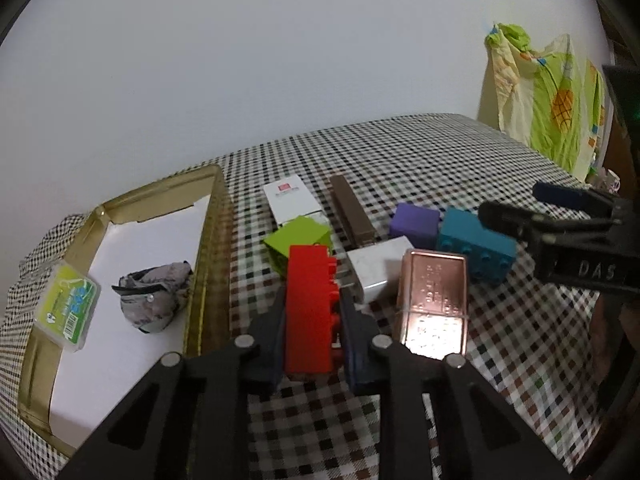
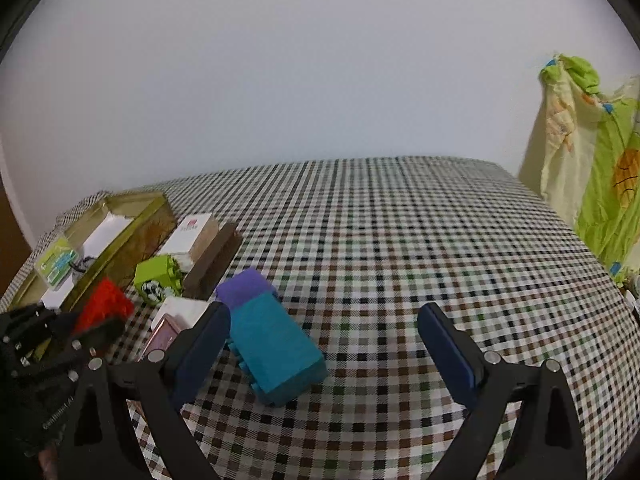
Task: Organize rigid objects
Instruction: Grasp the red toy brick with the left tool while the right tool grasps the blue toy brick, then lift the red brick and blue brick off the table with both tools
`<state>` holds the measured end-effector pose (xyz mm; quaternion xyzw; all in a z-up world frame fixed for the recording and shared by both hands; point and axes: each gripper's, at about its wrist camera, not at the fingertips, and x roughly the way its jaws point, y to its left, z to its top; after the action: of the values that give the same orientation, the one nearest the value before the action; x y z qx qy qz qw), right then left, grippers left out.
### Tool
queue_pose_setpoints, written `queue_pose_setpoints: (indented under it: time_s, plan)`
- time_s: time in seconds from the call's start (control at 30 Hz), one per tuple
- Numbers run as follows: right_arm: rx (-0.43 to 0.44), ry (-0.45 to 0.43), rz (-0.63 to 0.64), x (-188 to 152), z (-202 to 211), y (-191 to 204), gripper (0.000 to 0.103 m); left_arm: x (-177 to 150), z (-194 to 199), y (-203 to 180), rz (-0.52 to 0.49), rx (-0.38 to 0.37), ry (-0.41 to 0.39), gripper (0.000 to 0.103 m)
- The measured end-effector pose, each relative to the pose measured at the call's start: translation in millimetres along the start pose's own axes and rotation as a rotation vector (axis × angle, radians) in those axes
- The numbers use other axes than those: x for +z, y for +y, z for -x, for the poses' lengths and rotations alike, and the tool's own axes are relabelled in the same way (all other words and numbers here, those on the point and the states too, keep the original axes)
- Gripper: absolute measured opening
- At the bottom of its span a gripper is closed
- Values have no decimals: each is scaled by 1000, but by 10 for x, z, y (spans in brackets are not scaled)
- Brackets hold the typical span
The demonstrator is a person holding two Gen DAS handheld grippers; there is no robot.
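Two grippers over a checked bench. Far left, gold tray [image 1: 208,240] already holding a green case [image 1: 66,310] and a grey crumpled lump [image 1: 154,298], likely the sorting spot. Just right of the tray, left gripper [image 1: 312,320] clamped on a red brick [image 1: 310,312], studs facing right, held lengthwise, probably bound for the tray. Behind, green cube [image 1: 300,240], white box [image 1: 292,200], brown bar [image 1: 352,212], copper box [image 1: 434,300]. Further right, right gripper [image 2: 324,344] wide open, empty, straddling a teal brick [image 2: 276,348], seemingly next.
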<state>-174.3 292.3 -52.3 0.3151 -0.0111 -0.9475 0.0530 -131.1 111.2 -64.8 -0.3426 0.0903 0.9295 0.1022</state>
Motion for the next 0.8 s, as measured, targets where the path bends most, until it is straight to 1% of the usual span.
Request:
queue_pose_setpoints:
  time_s: [0.2,0.3,0.33,0.37,0.4,0.47,0.53,0.57,0.67,0.8]
  plan:
    - [46,96,73,-9,-181,131,96,8,67,60,22,1,-38,21]
    - [81,153,76,-17,-289,131,96,-5,61,75,21,-3,-39,21]
    - [86,165,75,-20,-312,127,92,-4,59,84,23,-6,-40,21]
    - [90,171,74,-26,-320,140,82,0,63,82,26,-9,-41,21]
    - [94,173,75,-30,-325,151,77,-2,65,80,27,-17,-44,21]
    - [106,181,79,-45,-333,174,60,-3,75,74,25,-24,-51,21]
    - [122,204,85,-56,-373,183,51,-9,107,60,24,-23,-65,21]
    - [128,208,87,-57,-374,180,45,-12,128,59,23,-24,-77,21]
    - [123,188,85,-52,-333,175,45,-27,193,75,36,-11,-111,21]
    - [107,114,84,-47,-182,201,45,-40,273,123,63,11,-156,21]
